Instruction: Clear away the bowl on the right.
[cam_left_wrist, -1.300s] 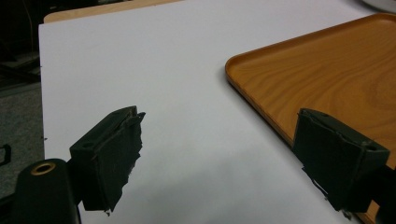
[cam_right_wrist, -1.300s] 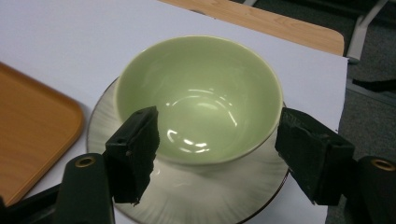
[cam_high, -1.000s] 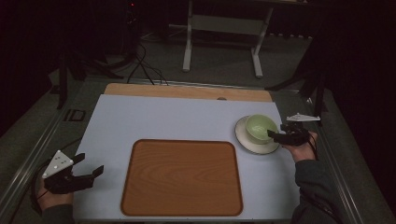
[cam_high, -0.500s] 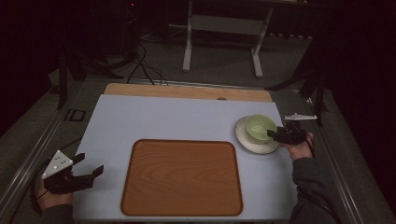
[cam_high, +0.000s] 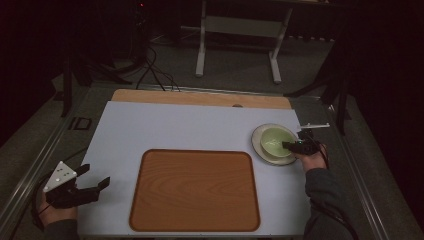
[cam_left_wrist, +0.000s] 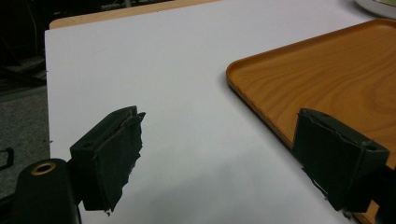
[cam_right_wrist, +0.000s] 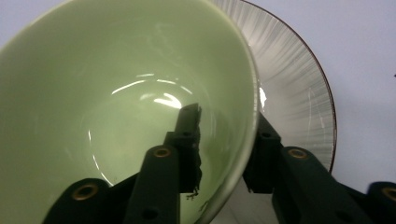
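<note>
**A:** At the table's right edge, your right gripper (cam_high: 295, 146) sits on the green bowl (cam_high: 275, 140). How do its jaws stand?

**B:** One jaw is inside the bowl, the other outside, with the bowl's wall (cam_right_wrist: 243, 140) between them. They have just been closing in on that wall. In the right gripper view the outer jaw lies against the wall; I cannot tell whether the inner pad (cam_right_wrist: 189, 140) already presses the glaze or stands a hair off it.

**A:** And where is the bowl itself?

**B:** It stands on the white plate (cam_high: 260, 150), which rests on the pale table sheet (cam_high: 175, 125), just beside the right rear corner of the wooden tray (cam_high: 195, 190). In your right gripper view the plate's ribbed rim (cam_right_wrist: 299, 88) shows behind the bowl's edge.

**A:** What about your other hand?

**B:** Your left gripper (cam_high: 87, 186) hangs at the near left corner of the sheet, well apart from the bowl. Its jaws are spread wide with nothing between them; the left gripper view shows bare sheet in the gap and the tray's edge (cam_left_wrist: 261, 107) running behind the right-hand pad (cam_left_wrist: 331, 158).
</note>
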